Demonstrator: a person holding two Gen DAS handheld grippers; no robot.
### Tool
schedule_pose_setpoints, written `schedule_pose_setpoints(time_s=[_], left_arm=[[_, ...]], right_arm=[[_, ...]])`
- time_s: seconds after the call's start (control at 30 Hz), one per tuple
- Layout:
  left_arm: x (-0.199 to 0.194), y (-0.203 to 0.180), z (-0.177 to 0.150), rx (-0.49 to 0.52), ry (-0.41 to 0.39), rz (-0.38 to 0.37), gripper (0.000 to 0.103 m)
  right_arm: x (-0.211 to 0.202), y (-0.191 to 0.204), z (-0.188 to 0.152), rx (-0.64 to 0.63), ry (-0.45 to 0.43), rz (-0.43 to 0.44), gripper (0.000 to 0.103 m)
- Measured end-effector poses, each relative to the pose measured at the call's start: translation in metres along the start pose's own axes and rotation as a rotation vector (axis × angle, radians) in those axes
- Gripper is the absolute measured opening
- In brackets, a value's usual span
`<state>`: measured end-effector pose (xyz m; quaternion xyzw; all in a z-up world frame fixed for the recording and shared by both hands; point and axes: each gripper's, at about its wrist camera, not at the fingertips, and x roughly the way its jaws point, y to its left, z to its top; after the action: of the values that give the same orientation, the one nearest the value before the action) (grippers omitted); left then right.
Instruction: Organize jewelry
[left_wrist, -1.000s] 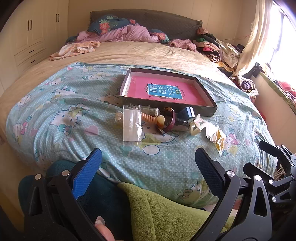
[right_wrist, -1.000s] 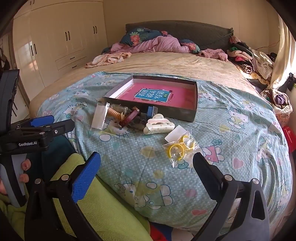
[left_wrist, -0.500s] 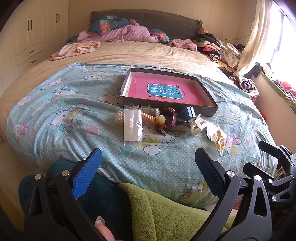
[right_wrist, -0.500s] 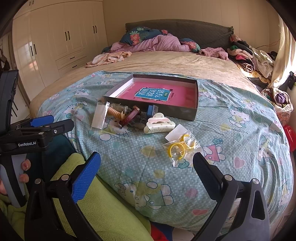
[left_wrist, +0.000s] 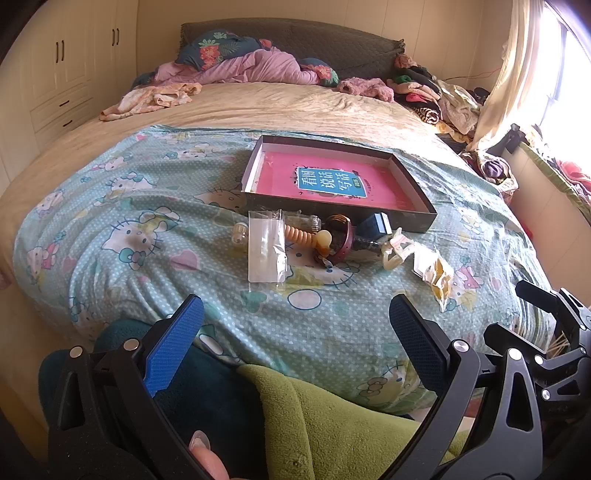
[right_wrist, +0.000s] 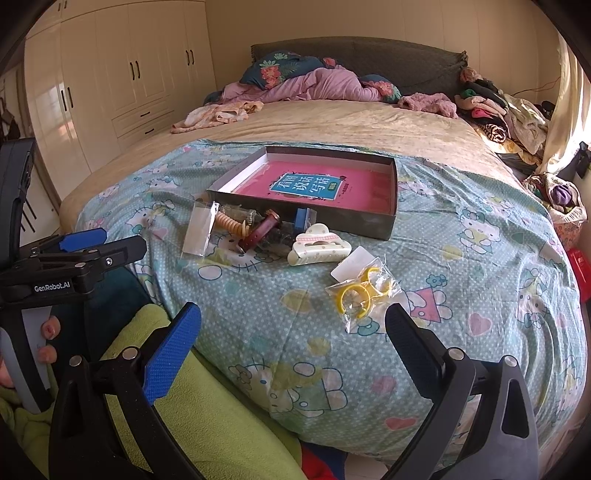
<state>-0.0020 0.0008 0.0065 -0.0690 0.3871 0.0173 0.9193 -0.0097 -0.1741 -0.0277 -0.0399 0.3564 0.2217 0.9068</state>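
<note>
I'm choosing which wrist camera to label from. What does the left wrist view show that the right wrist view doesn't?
Only the left wrist view shows the bright window and the side of the right gripper.

Only the right wrist view shows the full wardrobe doors, the side of the left gripper, and the yellow rings clearly inside their bag.

Both show the open box with the pink book, the cream hair claw, the clear sachet, and each view's own open jaws.
</note>
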Motion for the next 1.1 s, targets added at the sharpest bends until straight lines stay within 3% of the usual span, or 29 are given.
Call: schedule_pose_setpoints(time_s=[0.63, 1.1], left_arm=[[0.006, 0.014, 0.003, -0.012, -0.001, 0.023, 0.094], [0.026, 0.047, 0.020, -0.090, 0.012, 0.083, 0.094]], right_arm=[[0.006, -0.001, 0.007, -0.016, -0.020, 0.007, 0.099], [0.020, -0.022, 0.037, 0.032, -0.040, 0.001, 0.099]])
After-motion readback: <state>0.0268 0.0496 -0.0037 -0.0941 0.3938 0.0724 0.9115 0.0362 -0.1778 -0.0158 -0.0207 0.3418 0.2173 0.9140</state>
